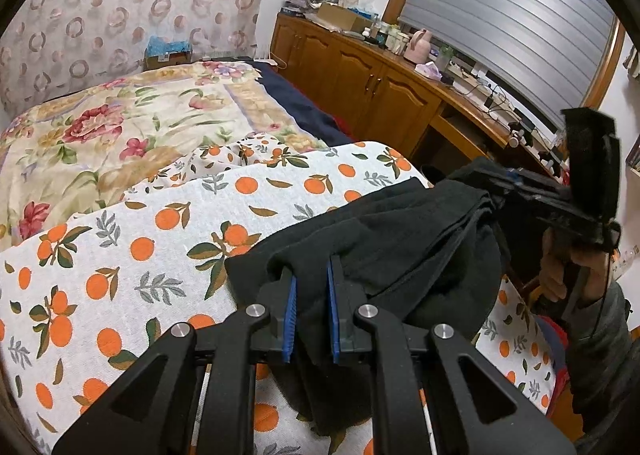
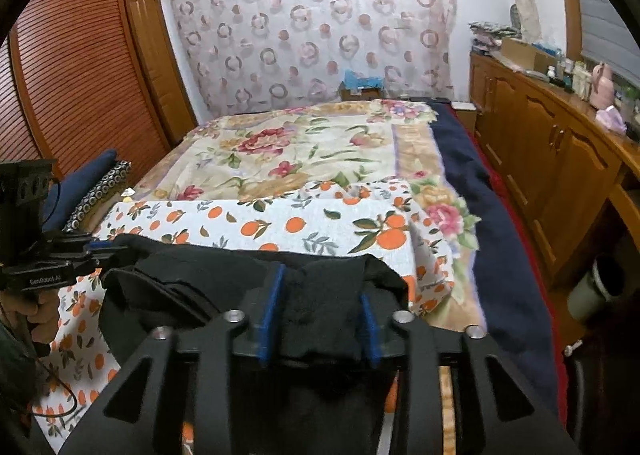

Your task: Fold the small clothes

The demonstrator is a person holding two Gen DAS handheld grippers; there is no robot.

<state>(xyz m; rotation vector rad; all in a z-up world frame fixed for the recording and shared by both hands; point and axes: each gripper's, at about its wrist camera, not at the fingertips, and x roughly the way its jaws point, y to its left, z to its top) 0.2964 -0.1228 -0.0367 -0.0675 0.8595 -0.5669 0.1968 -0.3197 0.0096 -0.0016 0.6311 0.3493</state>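
A black garment lies bunched on an orange-print cloth at the near end of the bed. My left gripper is shut on its near left edge, with black fabric pinched between the blue pads. The right gripper reaches into the garment's far right side, held by a hand. In the right wrist view the right gripper stands open, its blue pads apart, and a fold of the black garment lies loosely between them. The left gripper meets the cloth at the left.
A floral bedspread covers the bed beyond the orange-print cloth. A navy blanket runs along the bed's right edge. Wooden cabinets with a cluttered top line the right wall. A slatted wardrobe stands on the left.
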